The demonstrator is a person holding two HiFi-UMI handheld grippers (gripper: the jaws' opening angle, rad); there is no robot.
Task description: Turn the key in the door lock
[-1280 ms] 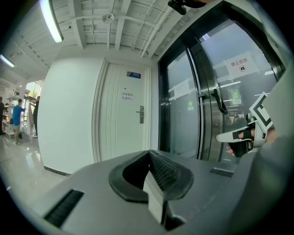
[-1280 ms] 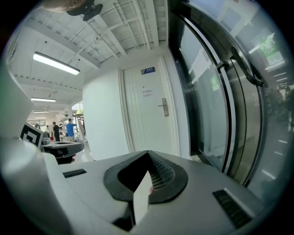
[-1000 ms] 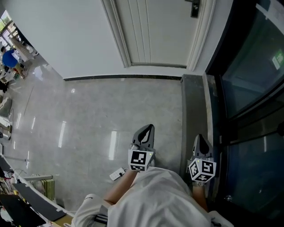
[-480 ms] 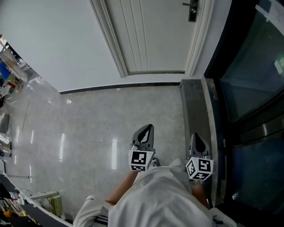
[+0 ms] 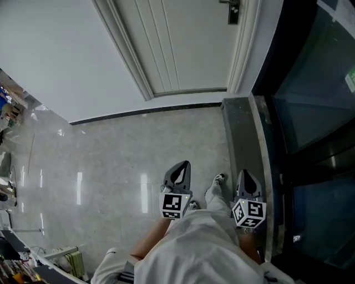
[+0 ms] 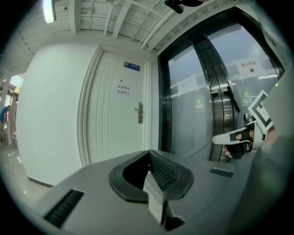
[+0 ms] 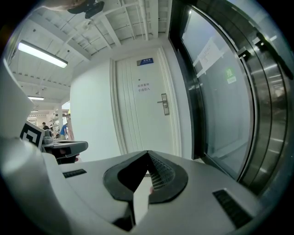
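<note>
Starting with the head view, the grey left claw [image 5: 182,166] and the grey right claw [image 5: 246,176] were held side by side, low over the glossy grey stone floor [image 5: 100,161] and well apart from the white panelled door [image 5: 177,44]. The door's metal lock plate [image 5: 233,11] was seen at its right edge, near the dark glass wall [image 5: 310,100]. The approach was judged to be the step in hand, nothing having been reached. The next move would call for closing in on the lock and parting one claw to take the key.

In the left gripper view, the left claw [image 6: 149,158] was closed together with nothing between its jaws. The lock plate [image 6: 140,113] stood far ahead, below a small blue sign [image 6: 133,67] and a printed notice [image 6: 123,89]. No key could be made out.

In the right gripper view, the right claw [image 7: 148,167] was likewise pressed together and empty, with the lock plate [image 7: 165,104] ahead.

Counted: two claws, one door, one lock plate, two signs.
</note>
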